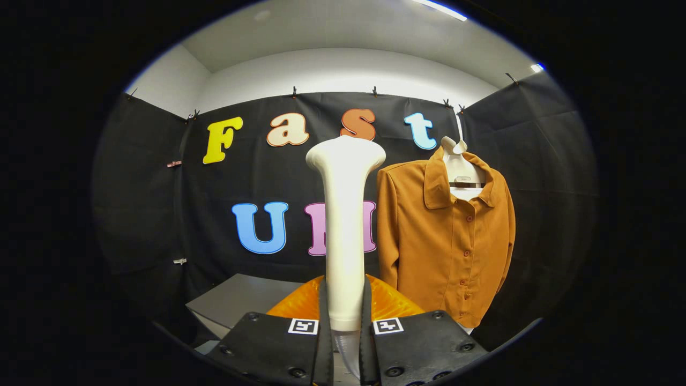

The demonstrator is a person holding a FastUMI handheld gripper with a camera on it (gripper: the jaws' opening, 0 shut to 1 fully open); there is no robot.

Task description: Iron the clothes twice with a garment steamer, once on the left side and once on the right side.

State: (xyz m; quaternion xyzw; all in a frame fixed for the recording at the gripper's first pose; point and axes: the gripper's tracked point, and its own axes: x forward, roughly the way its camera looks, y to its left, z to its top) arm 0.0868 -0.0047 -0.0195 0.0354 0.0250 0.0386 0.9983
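My gripper (345, 321) is shut on the white handle of the garment steamer (344, 214), which stands upright between the fingers with its flared head at the top. An orange-brown buttoned shirt (445, 236) hangs on a white hanger (460, 161) against the booth wall, beyond the fingers and to the right of the steamer. The steamer head is apart from the shirt, at about the height of its left shoulder.
A grey table (236, 300) sits low to the left, beyond the fingers. An orange translucent part (388, 303) shows just behind the fingers around the handle's base. Black cloth walls close the booth on three sides.
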